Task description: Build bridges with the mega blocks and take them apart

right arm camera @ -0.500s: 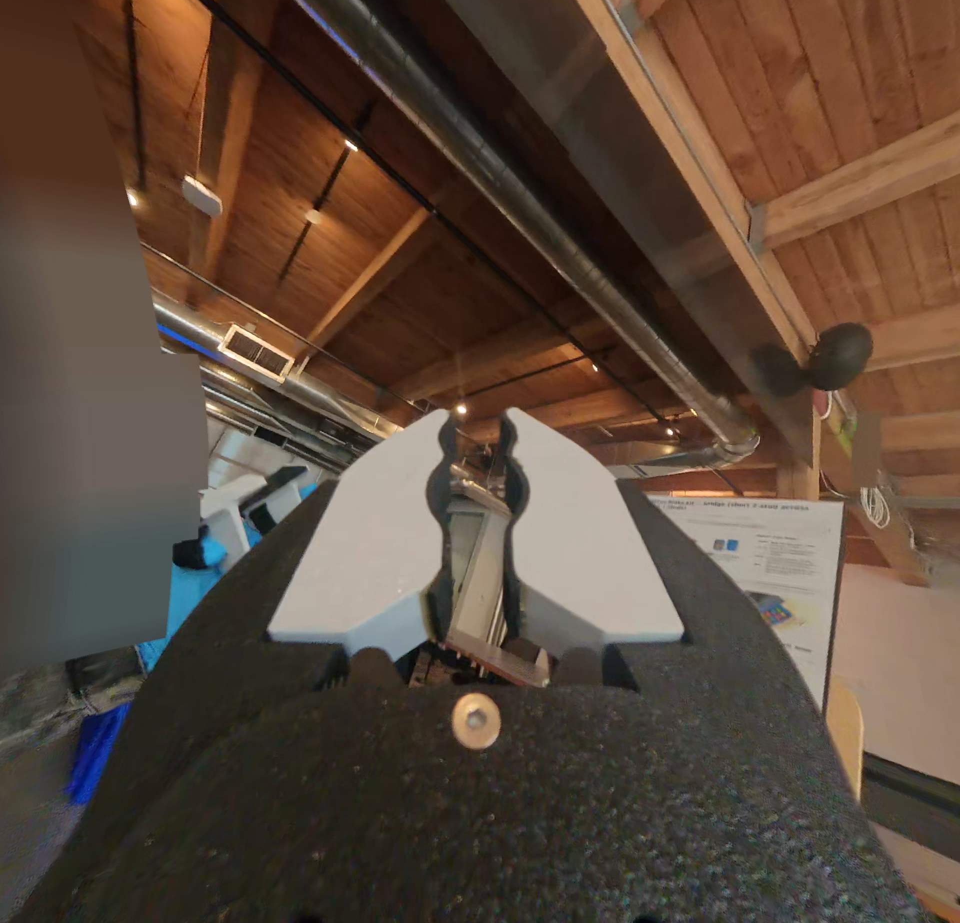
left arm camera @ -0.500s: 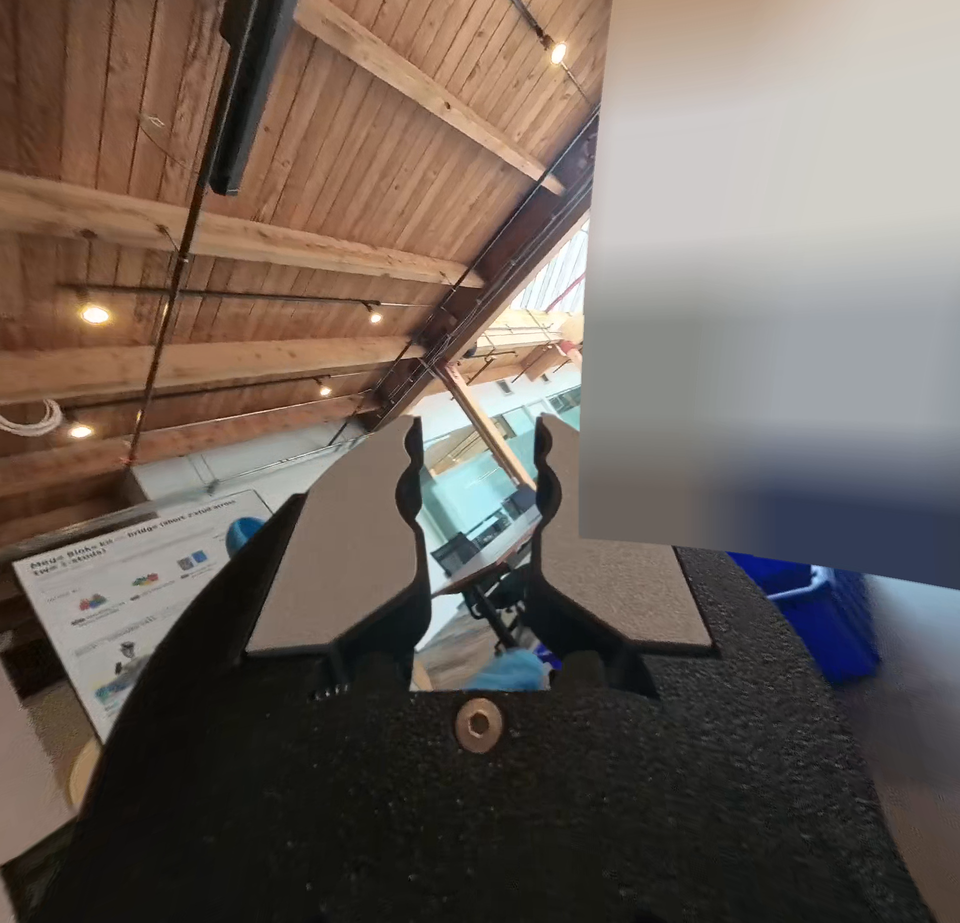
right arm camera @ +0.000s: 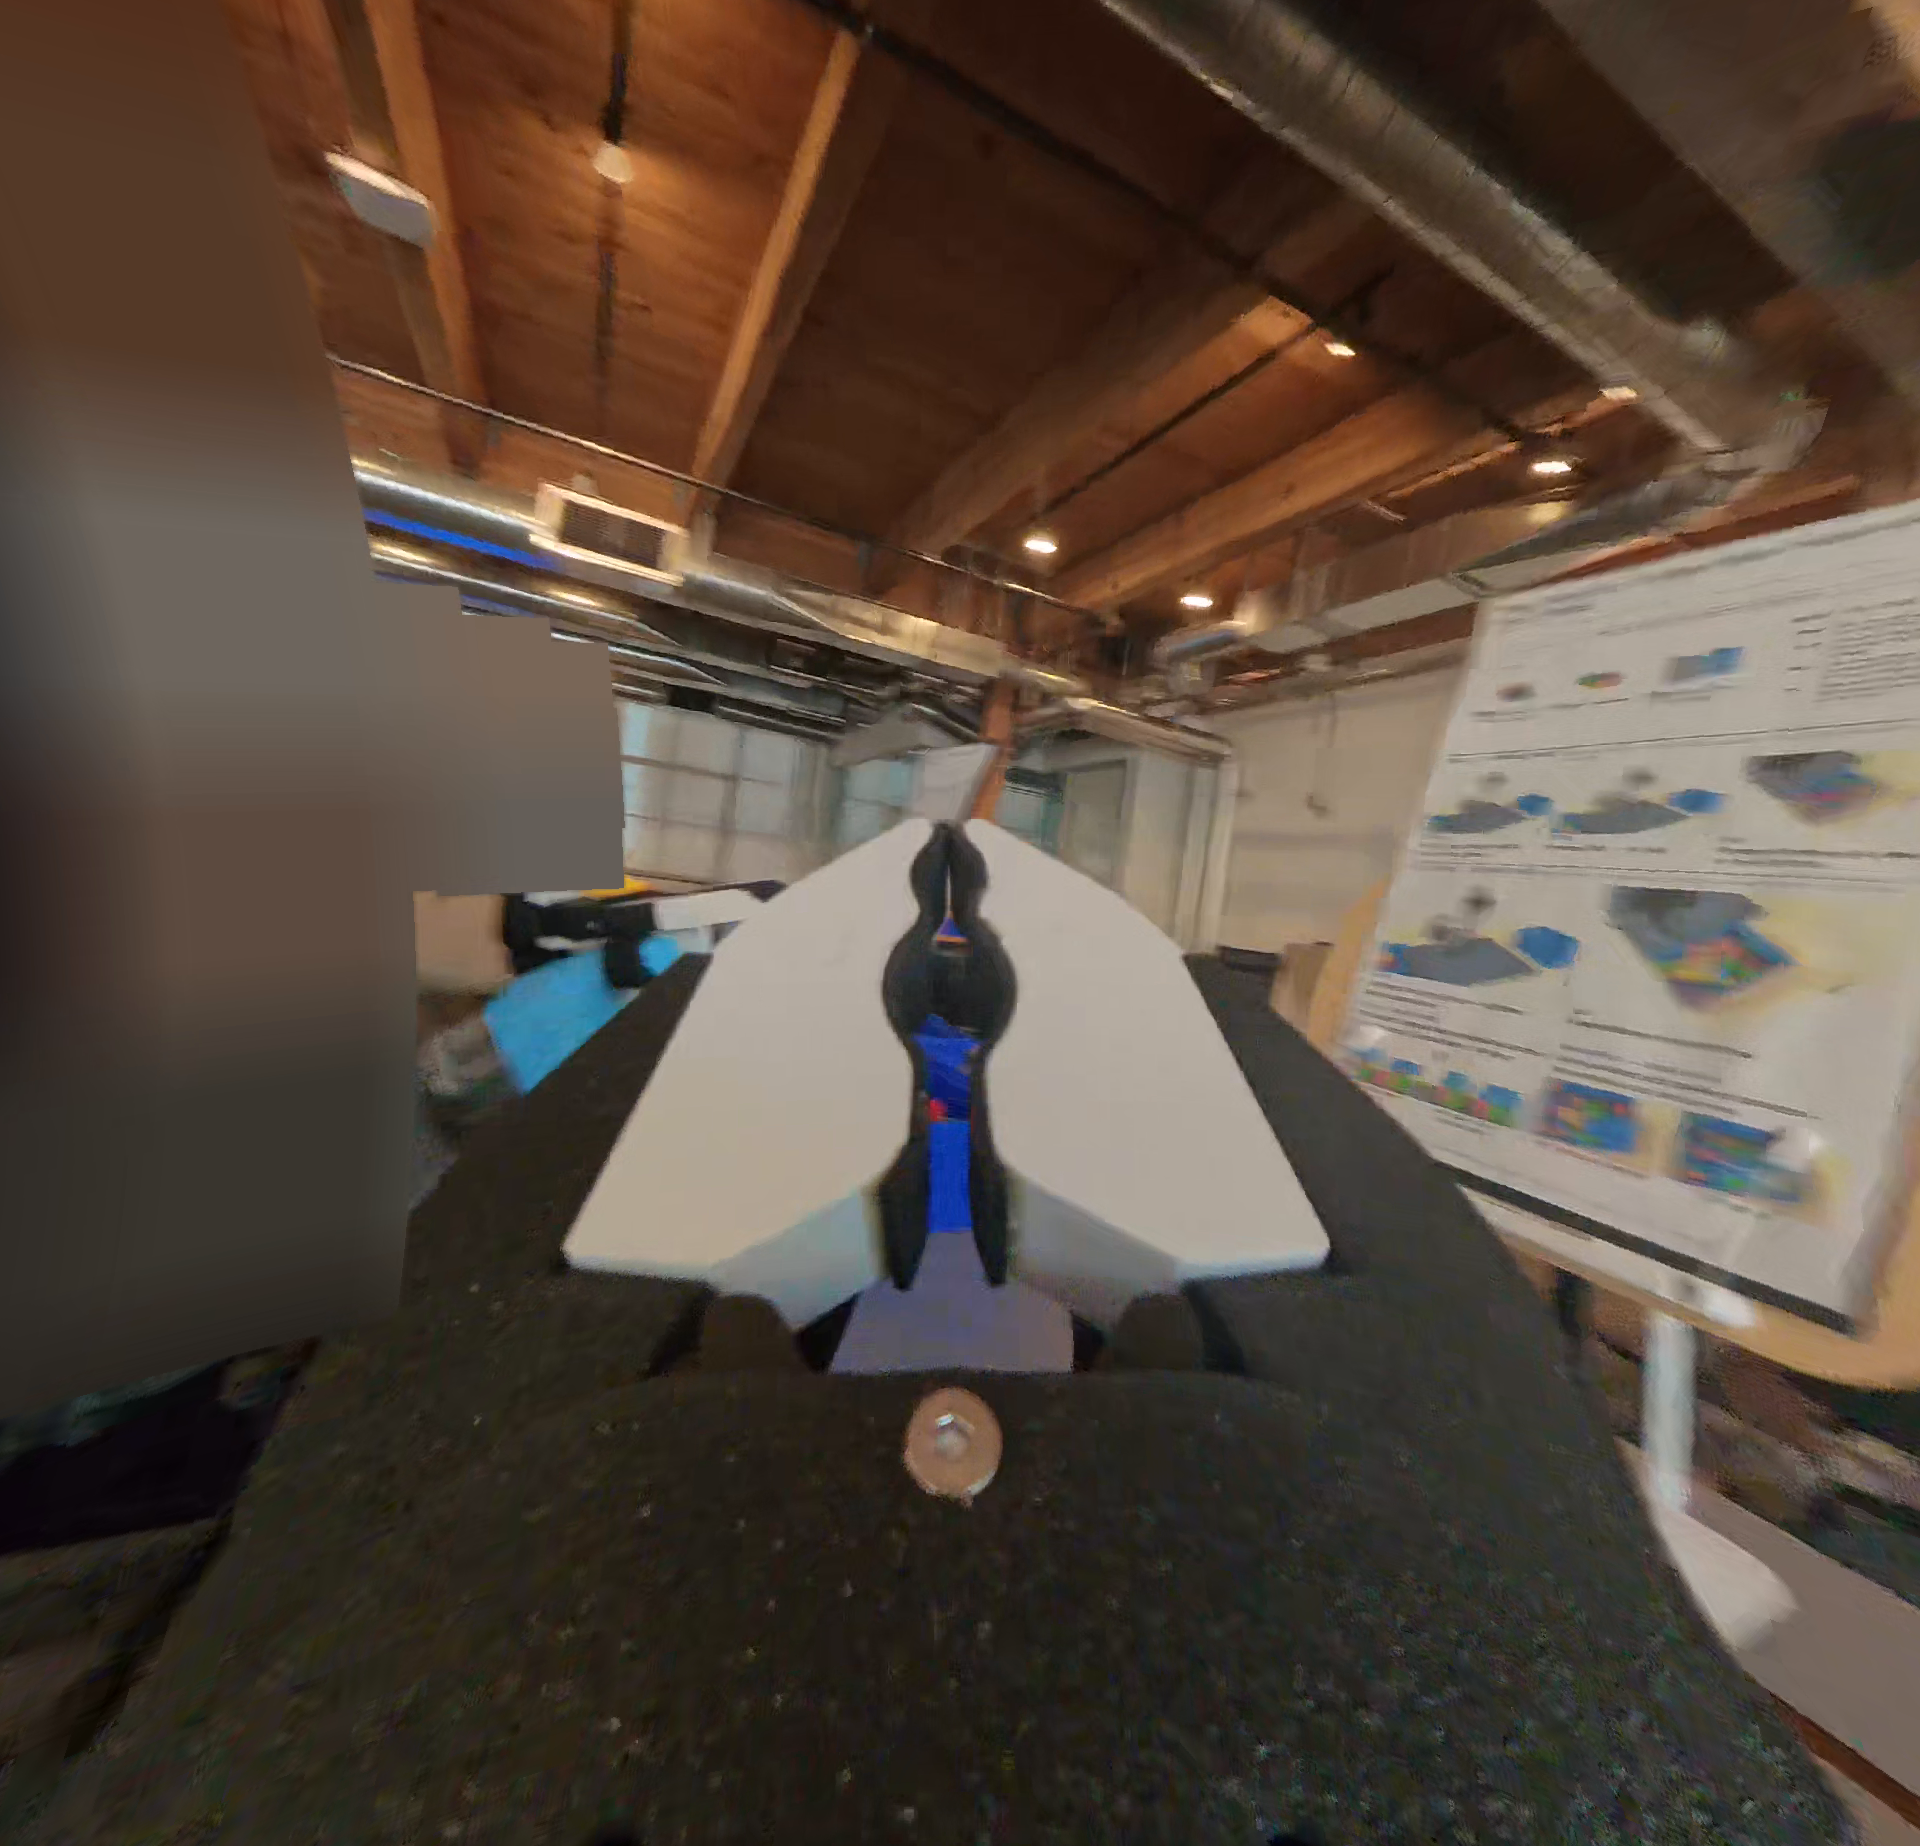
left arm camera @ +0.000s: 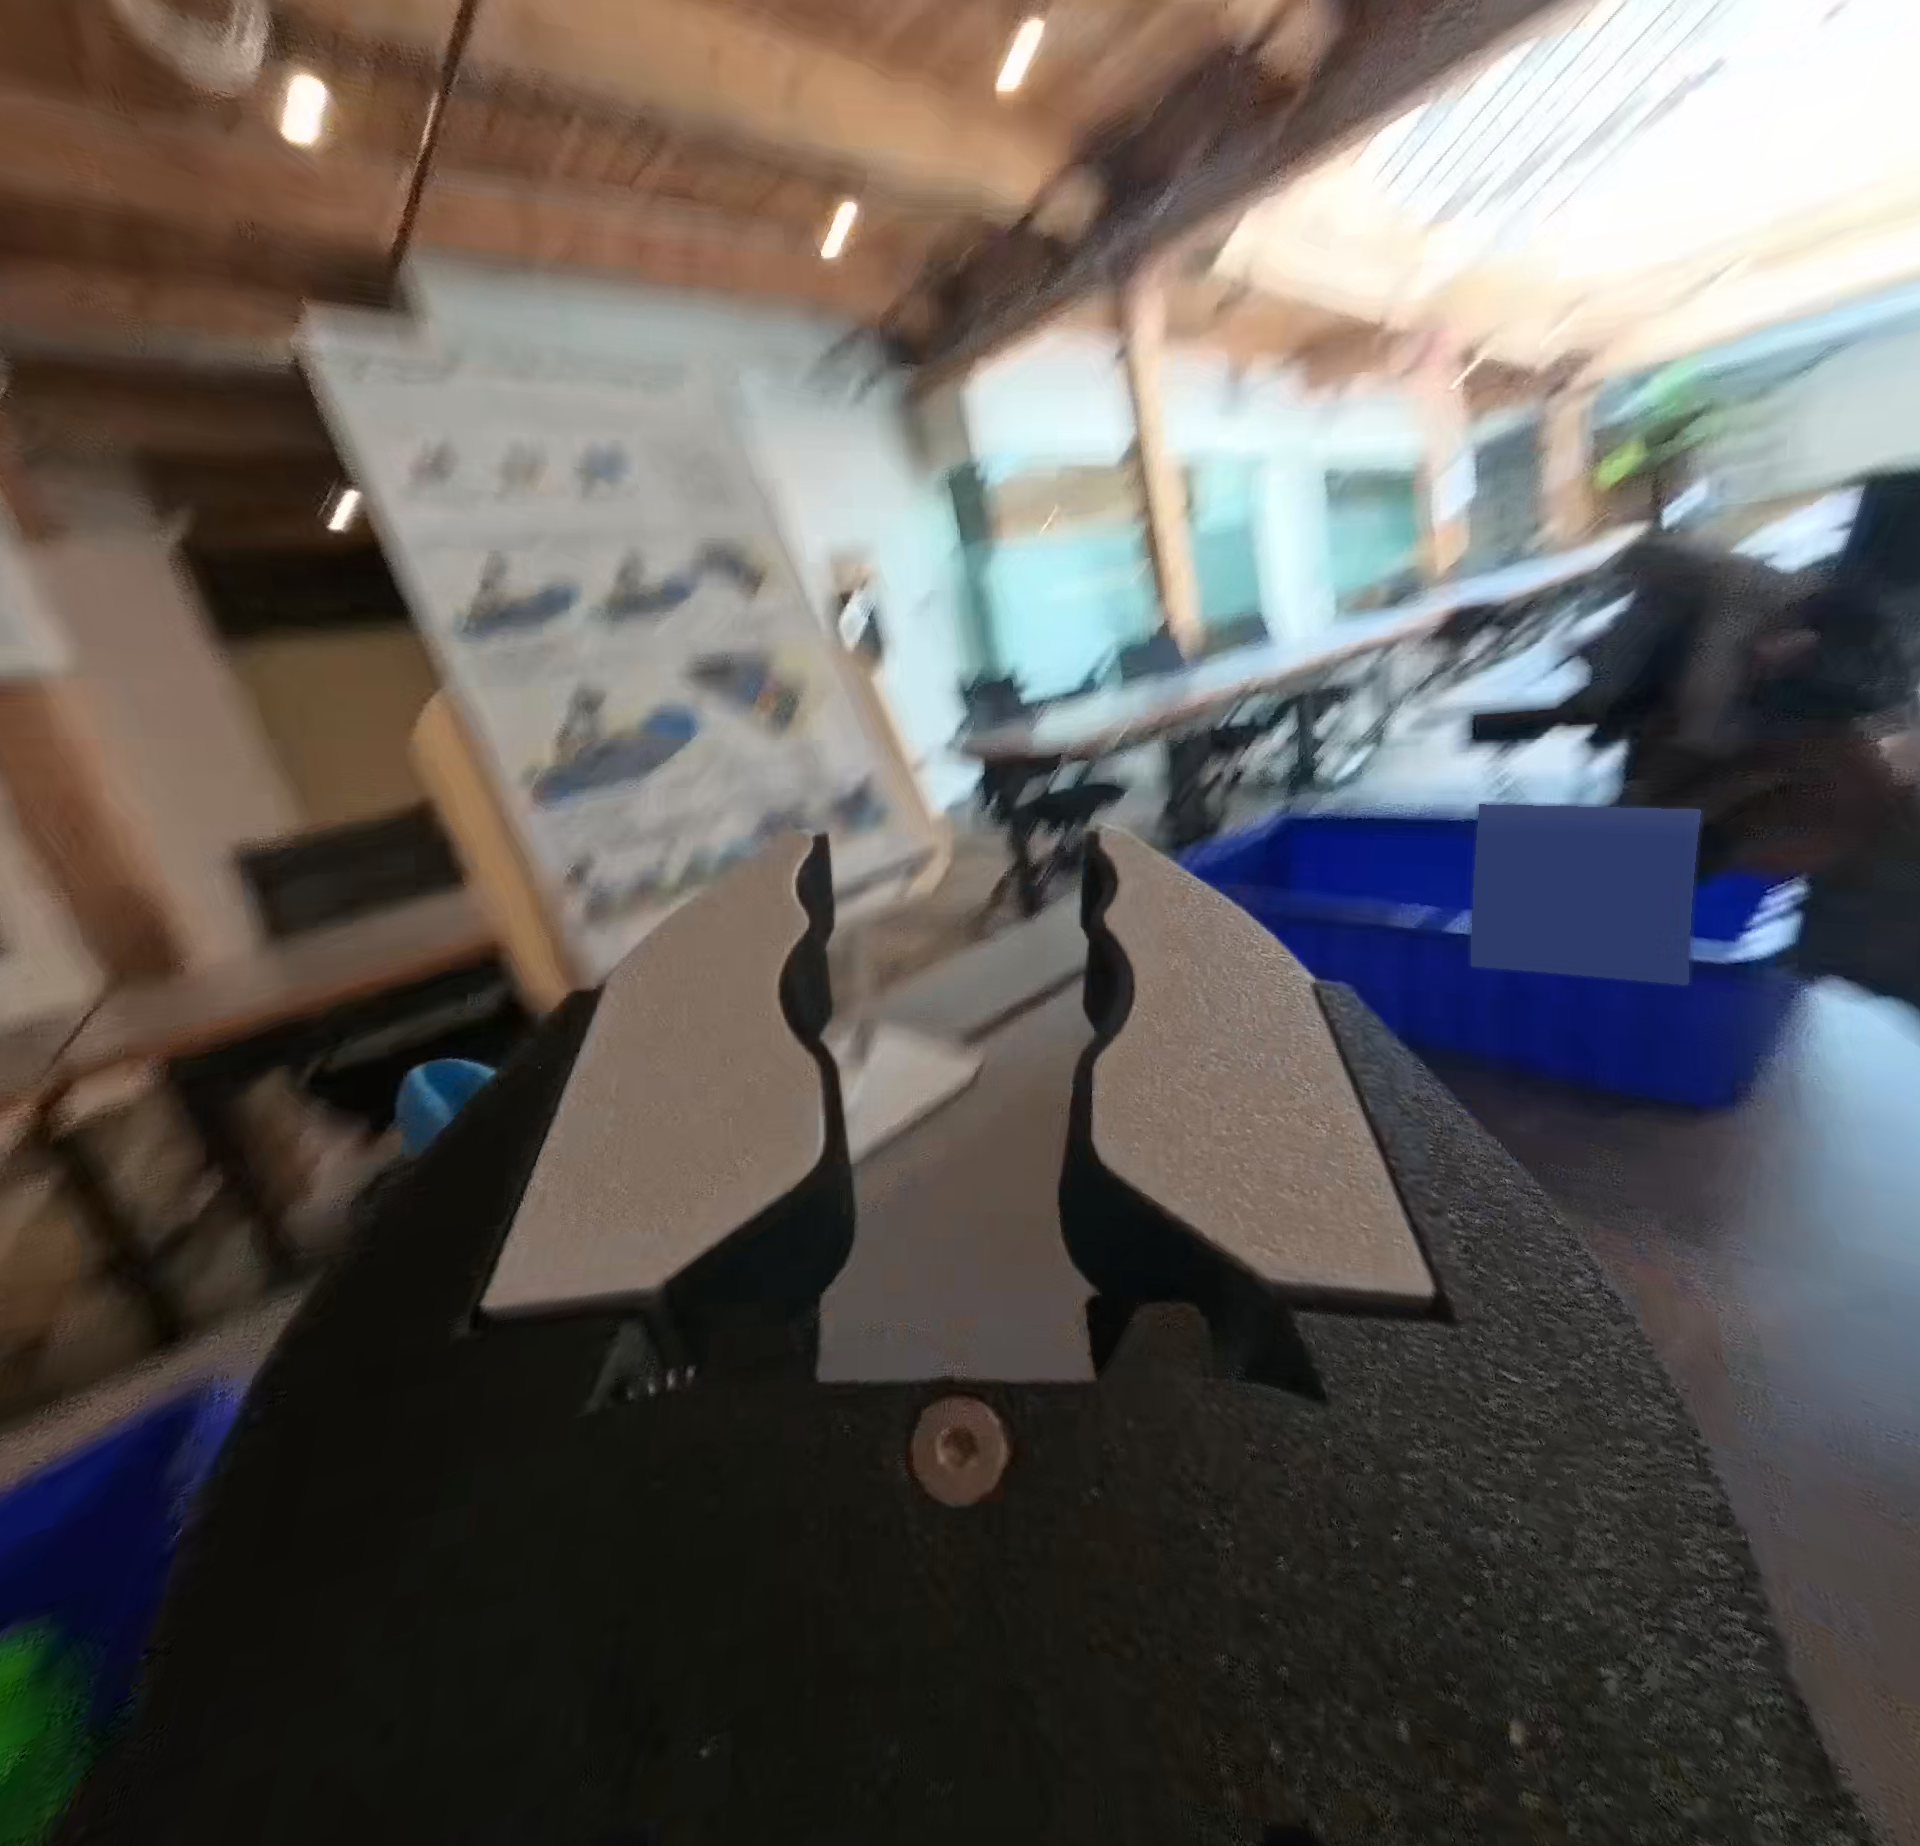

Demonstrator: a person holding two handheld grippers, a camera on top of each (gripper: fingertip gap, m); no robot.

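Left wrist view: heavily motion-blurred. Left tongs (left arm camera: 956,861) fill the lower centre, spread apart with nothing between the grey fingers (left arm camera: 686,1100). Poster (left arm camera: 623,591) on a stand at centre left, tilted. Blue bin (left arm camera: 1382,944) at centre right on a dark worktop (left arm camera: 1662,1225); a second blue bin edge (left arm camera: 73,1484) at lower left with a green blob (left arm camera: 36,1734) below it, possibly a block, too blurred to tell. Small blue object (left arm camera: 436,1095) just left of the tongs body. Tables and chairs (left arm camera: 1195,736) far behind, under windows.

Right wrist view: right tongs (right arm camera: 948,840) at centre, pointing up toward a wooden ceiling (right arm camera: 935,238) with a metal duct (right arm camera: 1403,134). Fingertips pressed together, gripping nothing. Through the slot lower down, blue (right arm camera: 948,1162) and a red speck show, likely blocks or bin; cannot tell which. Poster (right arm camera: 1662,913) at right edge. Light-blue object (right arm camera: 551,1017) at centre left, unclear.
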